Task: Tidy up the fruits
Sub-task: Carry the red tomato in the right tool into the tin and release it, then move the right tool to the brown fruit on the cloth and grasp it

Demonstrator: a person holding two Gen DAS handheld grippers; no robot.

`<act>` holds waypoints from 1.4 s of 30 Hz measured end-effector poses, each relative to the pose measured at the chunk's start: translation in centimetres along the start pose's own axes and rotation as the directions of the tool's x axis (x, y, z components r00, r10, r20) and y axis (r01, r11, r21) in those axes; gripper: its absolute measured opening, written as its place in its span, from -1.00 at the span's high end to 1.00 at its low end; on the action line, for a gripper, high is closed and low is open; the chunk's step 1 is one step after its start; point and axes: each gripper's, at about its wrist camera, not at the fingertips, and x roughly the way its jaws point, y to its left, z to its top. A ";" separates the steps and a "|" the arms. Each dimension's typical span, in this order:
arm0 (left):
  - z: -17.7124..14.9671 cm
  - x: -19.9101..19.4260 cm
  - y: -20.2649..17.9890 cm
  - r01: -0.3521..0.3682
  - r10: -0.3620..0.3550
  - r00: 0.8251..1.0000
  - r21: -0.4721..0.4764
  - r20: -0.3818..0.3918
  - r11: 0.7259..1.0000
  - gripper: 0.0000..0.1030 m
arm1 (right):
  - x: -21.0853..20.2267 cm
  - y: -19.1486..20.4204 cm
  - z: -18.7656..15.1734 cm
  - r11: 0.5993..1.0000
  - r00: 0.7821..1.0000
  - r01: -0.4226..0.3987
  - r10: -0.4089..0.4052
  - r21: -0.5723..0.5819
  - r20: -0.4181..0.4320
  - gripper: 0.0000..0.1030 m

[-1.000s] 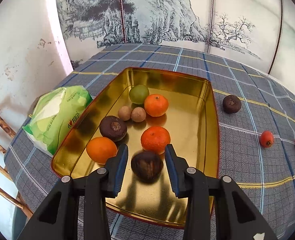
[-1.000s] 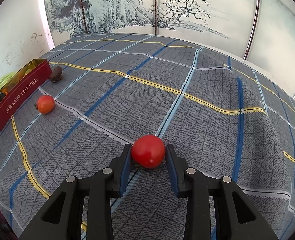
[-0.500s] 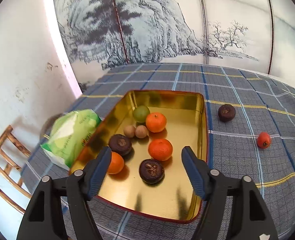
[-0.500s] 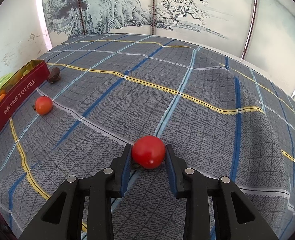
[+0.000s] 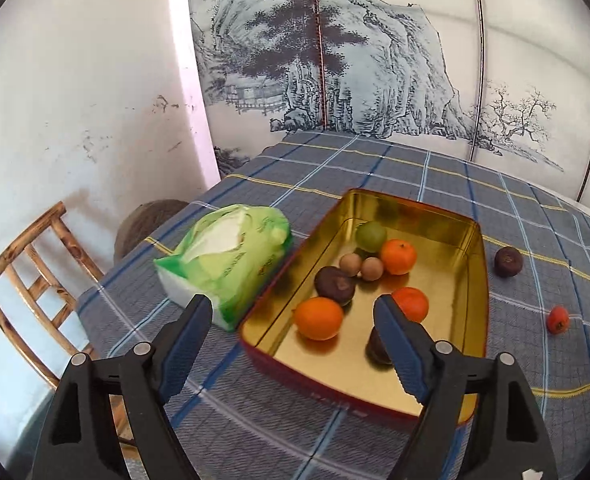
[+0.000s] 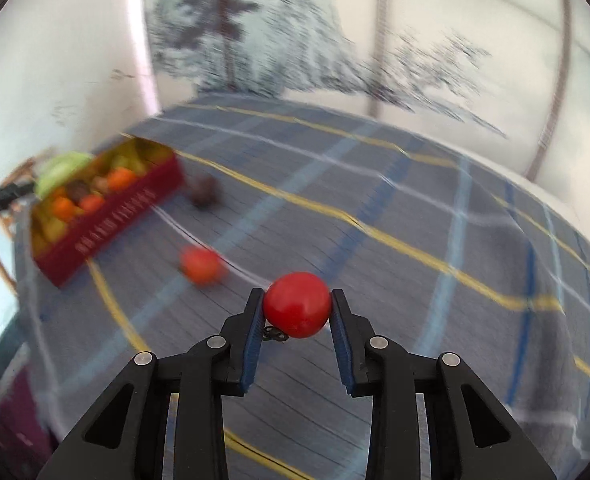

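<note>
A gold-lined red tin [image 5: 479, 292] on the plaid table holds several fruits: oranges [image 5: 319, 318], a green fruit [image 5: 371, 235], two small tan ones and dark ones [image 5: 334, 285]. My left gripper [image 5: 295, 338] is open and empty above the tin's near left corner; its right finger partly hides a dark fruit [image 5: 377, 350]. My right gripper [image 6: 297, 310] is shut on a red tomato [image 6: 297, 305], lifted above the cloth. The tin [image 6: 107, 216] shows blurred at the left of the right wrist view. A dark fruit [image 5: 508, 262] and a small red fruit [image 5: 557, 319] lie on the cloth right of the tin.
A green tissue pack [image 5: 227, 256] lies against the tin's left side. A wooden chair [image 5: 27, 280] stands off the table's left edge. A painted screen [image 5: 375, 60] backs the table. In the right wrist view the loose red fruit [image 6: 201, 266] and dark fruit [image 6: 205, 196] lie between my gripper and the tin.
My left gripper let go of the dark fruit in the tin, opened wide, and drew back and left. My right gripper lifted the tomato and swung toward the tin.
</note>
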 end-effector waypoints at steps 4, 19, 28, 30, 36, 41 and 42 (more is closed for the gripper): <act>-0.3 -0.7 0.1 -0.004 0.003 1.000 0.019 0.006 1.000 -0.68 | 0.3 3.3 3.2 0.993 0.994 -0.108 0.110 -0.057 0.027 0.35; -0.9 -1.4 -0.3 -0.032 0.029 0.999 0.109 0.033 0.993 -0.99 | 5.7 7.7 7.5 0.938 0.968 -0.252 0.243 -0.238 -0.068 0.35; -1.1 -0.7 -0.2 -0.001 0.000 1.000 0.110 0.010 0.994 -0.99 | 9.0 8.2 9.1 0.942 0.971 -0.230 0.206 -0.242 -0.122 0.35; -1.2 -0.6 -0.2 0.004 -0.005 1.000 0.107 0.005 0.994 -0.99 | 9.5 7.6 9.0 0.944 0.971 -0.228 0.202 -0.238 -0.130 0.35; -1.3 -0.2 -0.1 0.014 -0.013 1.000 0.102 -0.010 0.995 -0.99 | 10.3 8.7 9.0 0.944 0.971 -0.222 0.192 -0.244 -0.140 0.35; -1.4 0.0 0.1 0.015 -0.013 1.000 0.097 -0.022 0.995 -0.99 | 9.2 7.1 8.8 0.942 0.972 -0.223 0.197 -0.252 -0.127 0.35; -1.4 0.1 0.2 0.014 -0.011 1.000 0.098 -0.026 0.995 -0.99 | 8.8 7.6 8.6 0.941 0.972 -0.227 0.203 -0.249 -0.120 0.34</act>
